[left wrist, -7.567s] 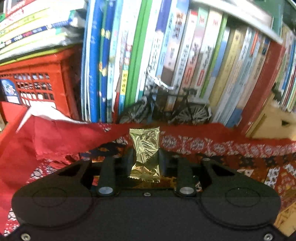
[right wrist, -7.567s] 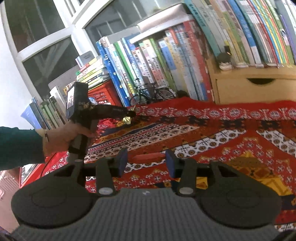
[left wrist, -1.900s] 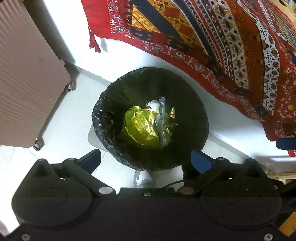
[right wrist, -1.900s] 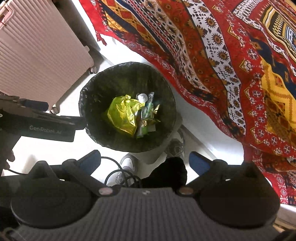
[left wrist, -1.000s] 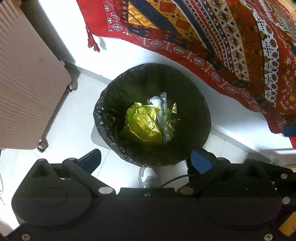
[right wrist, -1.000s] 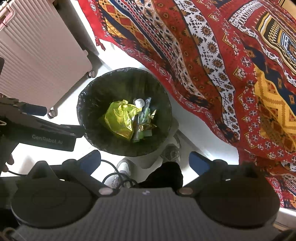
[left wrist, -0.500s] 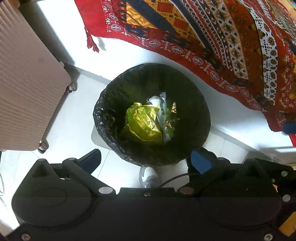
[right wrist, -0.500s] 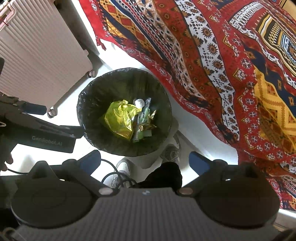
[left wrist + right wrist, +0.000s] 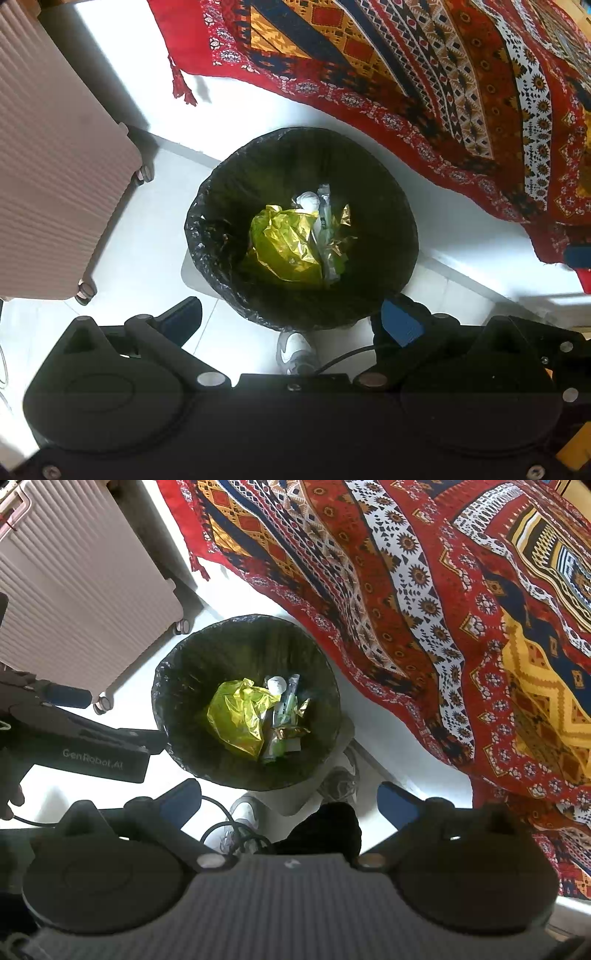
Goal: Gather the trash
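- Fingers of my left gripper [image 9: 290,319] stand wide apart with nothing between them, their blue pads hanging above the near rim of the bin.
- My right gripper [image 9: 288,799] is spread just as wide and carries nothing.
- Below both tools, closest to me, grey-white sneakers [image 9: 243,819] stand on the pale floor [image 9: 147,229], with a dark cable looping over them.
- From the right wrist view, the body of the left gripper reaches in from the left, its tip at the bin's left rim, and part of my hand [image 9: 9,794] shows at the picture's edge.
- Just beyond the shoes sits the round trash bin [image 9: 221,184], lined with a black bag; both cameras look straight down into it.
- At the bottom of the bin lies the collected trash: a crumpled yellow-green foil bag [image 9: 284,243], a white wad [image 9: 306,201] at its far edge, a clear plastic wrapper [image 9: 286,701] beside it, and a small gold foil wrapper [image 9: 291,733] on the right of the pile.
- To the left of the bin, a ribbed pinkish-beige suitcase [image 9: 48,166] stands on small wheels, close to the bin but not touching it.
- Beyond the bin, a red patterned cloth [image 9: 424,74] with navy, gold and white bands hangs over a white surface, a red tassel [image 9: 181,85] dangling from its corner.
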